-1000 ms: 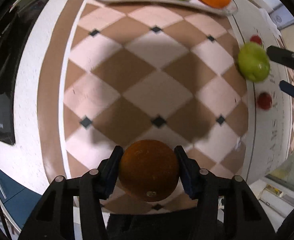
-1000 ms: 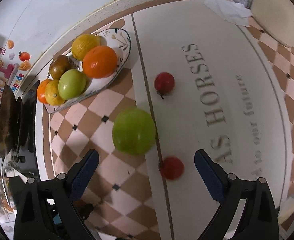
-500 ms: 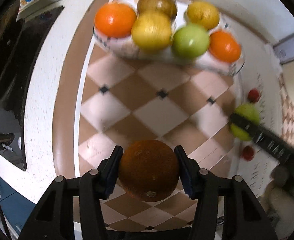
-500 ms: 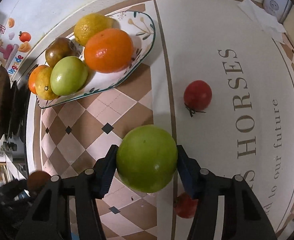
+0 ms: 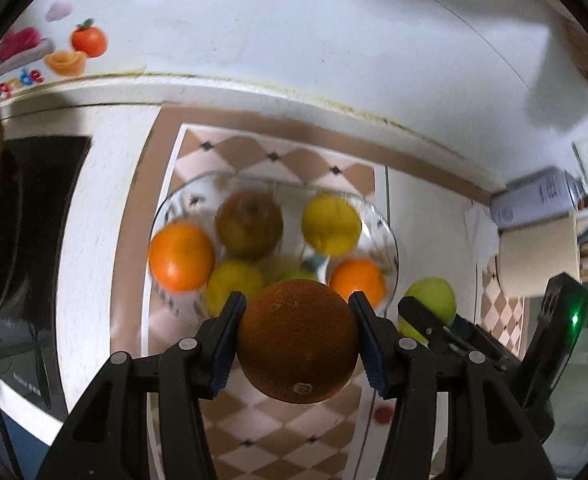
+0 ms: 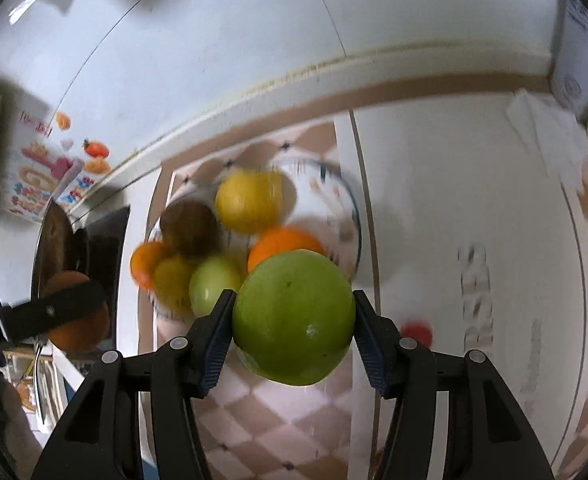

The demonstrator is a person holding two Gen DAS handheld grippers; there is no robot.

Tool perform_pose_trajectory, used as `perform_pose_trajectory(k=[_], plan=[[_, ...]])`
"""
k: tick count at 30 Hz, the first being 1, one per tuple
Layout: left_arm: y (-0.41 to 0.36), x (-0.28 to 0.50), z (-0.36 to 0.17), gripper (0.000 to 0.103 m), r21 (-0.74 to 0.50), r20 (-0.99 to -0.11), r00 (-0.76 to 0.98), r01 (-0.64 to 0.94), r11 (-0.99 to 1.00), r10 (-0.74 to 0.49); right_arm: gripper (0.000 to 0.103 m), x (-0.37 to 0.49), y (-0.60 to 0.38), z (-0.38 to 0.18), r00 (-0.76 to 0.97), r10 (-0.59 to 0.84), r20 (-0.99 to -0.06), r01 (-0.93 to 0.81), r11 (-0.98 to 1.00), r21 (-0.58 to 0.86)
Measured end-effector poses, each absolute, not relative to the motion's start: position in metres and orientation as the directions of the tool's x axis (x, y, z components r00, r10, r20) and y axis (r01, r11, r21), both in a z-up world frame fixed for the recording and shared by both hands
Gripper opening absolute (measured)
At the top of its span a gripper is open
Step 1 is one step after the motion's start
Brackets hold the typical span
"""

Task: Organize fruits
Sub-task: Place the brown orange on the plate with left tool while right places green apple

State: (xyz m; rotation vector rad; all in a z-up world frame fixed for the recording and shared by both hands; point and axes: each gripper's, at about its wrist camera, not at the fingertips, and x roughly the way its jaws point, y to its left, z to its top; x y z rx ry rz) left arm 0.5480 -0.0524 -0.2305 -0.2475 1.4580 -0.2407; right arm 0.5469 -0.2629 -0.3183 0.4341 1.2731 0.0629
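Observation:
My left gripper (image 5: 297, 342) is shut on a dark orange (image 5: 297, 342) and holds it in the air just in front of the fruit plate (image 5: 392, 240). My right gripper (image 6: 293, 318) is shut on a green apple (image 6: 293, 318), also raised in front of the plate (image 6: 352, 216). The plate holds several fruits: an orange (image 5: 181, 256), a brown fruit (image 5: 249, 222), a lemon (image 5: 331, 224), another orange (image 5: 357, 280) and a green apple (image 6: 214, 286). The right gripper with its apple (image 5: 434, 300) shows at the right of the left wrist view.
A small red tomato (image 6: 415, 332) lies on the white mat right of the plate. A black stove top (image 5: 34, 240) is at the left. The wall (image 5: 294, 40) runs close behind the plate. A box (image 5: 534, 200) and paper stand at the back right.
Both grippers have lifted and moved toward the plate, each with its fruit. The right gripper, open a second ago, has shut on the green apple.

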Motion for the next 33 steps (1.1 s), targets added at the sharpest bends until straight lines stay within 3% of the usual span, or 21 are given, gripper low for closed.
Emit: perform_pose_trajectory(k=[13,15,16,17,19,27,29,33], plan=[[-0.083,0.595,-0.291,0.051,-0.285,-0.956,-0.078,-0.009,0.959,-0.284,0.060,0.612,-0.274,-0.360,0.223,0.327,-0.918,0.239,0.895,0.377],[-0.084,0.596,-0.295,0.062,-0.303,-0.949,-0.088,-0.018,0.953,-0.303,0.060,0.615,-0.274,-0.367,0.184,0.336,-0.924,0.240,0.896,0.373],[-0.084,0.597,-0.296,0.078,-0.314,-0.945,-0.086,-0.014,0.949,-0.314,0.065,0.618,-0.274,-0.370,0.173,0.342,-0.924,0.241,0.895,0.376],[-0.085,0.597,-0.294,0.091,-0.308,-0.948,-0.080,-0.007,0.951,-0.308,0.077,0.619,-0.273,-0.371,0.172,0.345,-0.923,0.242,0.893,0.379],[-0.083,0.597,-0.291,0.092,-0.293,-0.954,-0.062,0.003,0.956,-0.293,0.082,0.622,-0.274,-0.371,0.170,0.339,-0.925,0.243,0.896,0.373],[-0.066,0.587,-0.278,0.092,-0.224,-0.974,0.021,0.001,0.975,-0.224,0.082,0.618,-0.275,-0.364,0.174,0.299,-0.938,0.211,0.919,0.332],[-0.060,0.581,-0.272,0.092,-0.178,-0.982,0.062,0.010,0.984,-0.178,0.095,0.613,-0.275,-0.357,0.182,0.254,-0.950,0.203,0.935,0.289],[-0.048,0.564,-0.265,0.092,-0.096,-0.989,0.114,0.018,0.995,-0.097,0.096,0.601,-0.266,-0.342,0.202,0.137,-0.970,0.172,0.970,0.173]])
